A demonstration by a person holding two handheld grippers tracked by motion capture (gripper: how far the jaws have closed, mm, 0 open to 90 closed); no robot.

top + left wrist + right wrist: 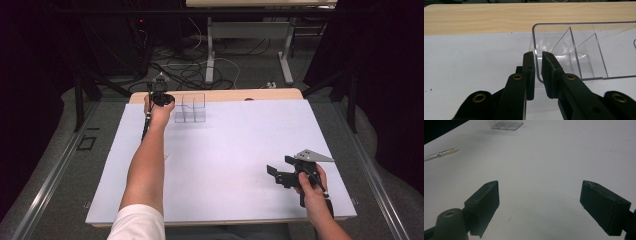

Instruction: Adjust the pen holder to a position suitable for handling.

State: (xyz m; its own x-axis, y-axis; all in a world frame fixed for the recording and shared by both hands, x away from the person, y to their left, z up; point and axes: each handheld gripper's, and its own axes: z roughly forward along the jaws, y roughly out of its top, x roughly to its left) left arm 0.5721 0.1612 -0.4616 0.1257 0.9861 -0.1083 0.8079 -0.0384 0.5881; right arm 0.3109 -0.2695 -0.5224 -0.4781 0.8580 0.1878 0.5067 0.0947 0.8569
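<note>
So the left hand-held gripper [537,56] was up at the far edge of the table [240,165], right at the left end of the clear plastic organizer box [574,52]. From the left gripper view the two black jaws stood narrow, one on each side of the box's left wall near its rounded corner: one jaw outside, the other inside the first compartment. The gap between the pads was barely wider than the wall itself, so I'd call it pinched on that wall, though whether both pads pressed fully on it was hard to tell. The box had thin dividers splitting it into compartments, and it sat upright on the white sheet, just in front of the bare wooden strip [474,20] at the table's back edge.

In the high view the left hand [159,112] was stretched way out, with the box [190,109] just to the right of the gripper.

The right hand-held gripper [540,202] was well apart from all that, near the front right corner of the table, jaws spread wide with nothing between them, just white surface. In its view the box [506,124] showed far off at the top, and a silvery pen [442,153] lay on the sheet off to the left.
</note>
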